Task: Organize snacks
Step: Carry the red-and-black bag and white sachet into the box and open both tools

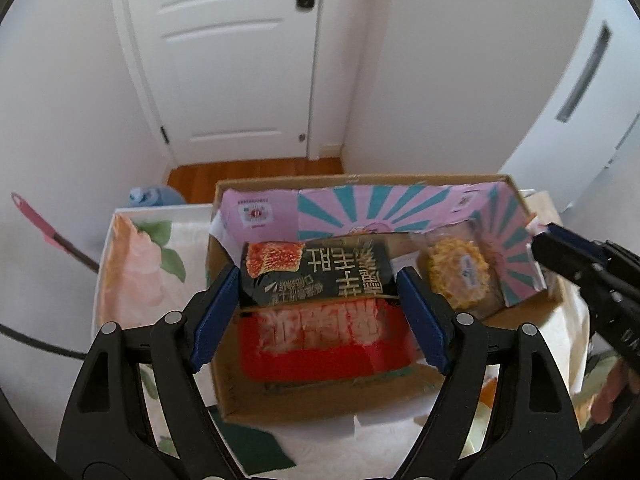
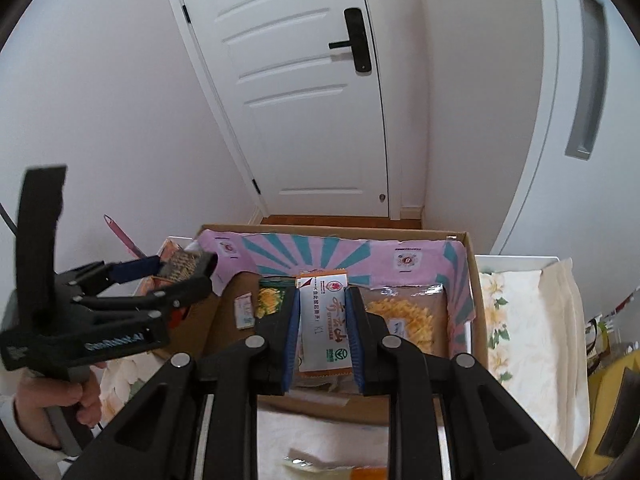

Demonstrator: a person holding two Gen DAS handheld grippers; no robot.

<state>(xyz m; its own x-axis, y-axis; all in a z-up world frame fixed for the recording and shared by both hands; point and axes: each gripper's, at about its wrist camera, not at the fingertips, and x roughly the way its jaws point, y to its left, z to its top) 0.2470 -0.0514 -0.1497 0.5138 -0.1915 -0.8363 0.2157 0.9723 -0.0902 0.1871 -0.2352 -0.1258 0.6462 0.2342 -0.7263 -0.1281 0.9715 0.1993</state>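
Left gripper (image 1: 318,300): blue ribbed pads clamp a glossy black snack packet (image 1: 316,276) over the cardboard box (image 1: 320,400).
Right gripper (image 2: 322,332): pinches a flat white-orange sachet (image 2: 323,320) above the same box.

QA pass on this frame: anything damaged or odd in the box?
The brown cardboard box has a pink-and-teal paper lining with ragged, torn edges, with a loose piece at its right side. The snack packets look intact and nothing has spilled.
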